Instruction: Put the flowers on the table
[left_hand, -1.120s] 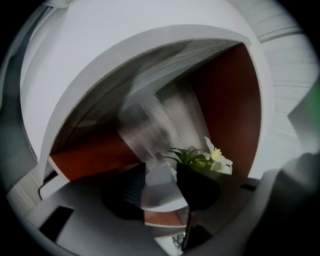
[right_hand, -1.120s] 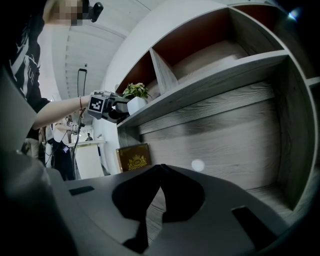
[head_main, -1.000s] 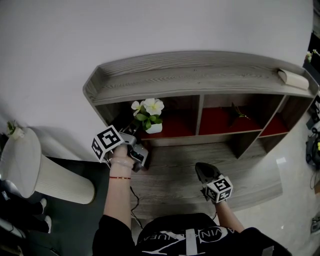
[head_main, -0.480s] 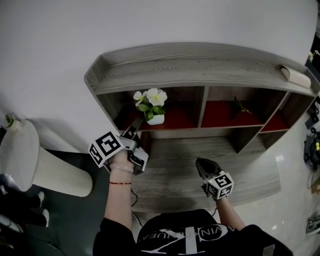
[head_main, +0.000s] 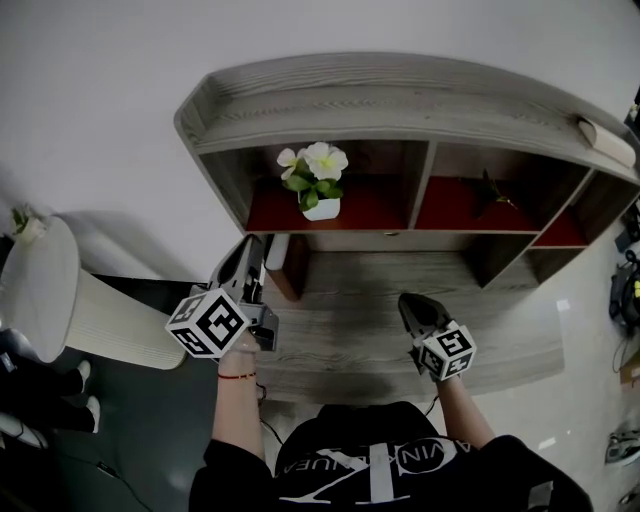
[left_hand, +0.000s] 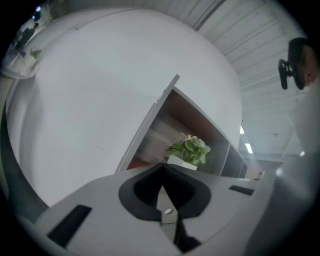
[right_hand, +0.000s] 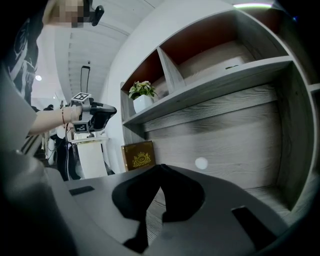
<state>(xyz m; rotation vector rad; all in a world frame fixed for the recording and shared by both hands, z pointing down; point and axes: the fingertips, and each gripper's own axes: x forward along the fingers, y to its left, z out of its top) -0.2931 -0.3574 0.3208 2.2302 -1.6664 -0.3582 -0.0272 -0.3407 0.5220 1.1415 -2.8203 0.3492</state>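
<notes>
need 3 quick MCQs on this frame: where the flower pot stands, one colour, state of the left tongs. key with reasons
1. Where does the flower pot stand?
A) left bay of the shelf
B) on the top board
C) on the lower desk surface

2. Colour of the compartment floor under it?
A) blue
B) red
C) yellow

3. The left tongs are:
A) shut on the pot
B) wide open
C) shut, holding nothing

Key: 1 A, the head view shows it in the leftmost bay. 2 B, the floor there is red. 3 C, the left gripper view shows the jaws closing tip to tip, nothing between.
</notes>
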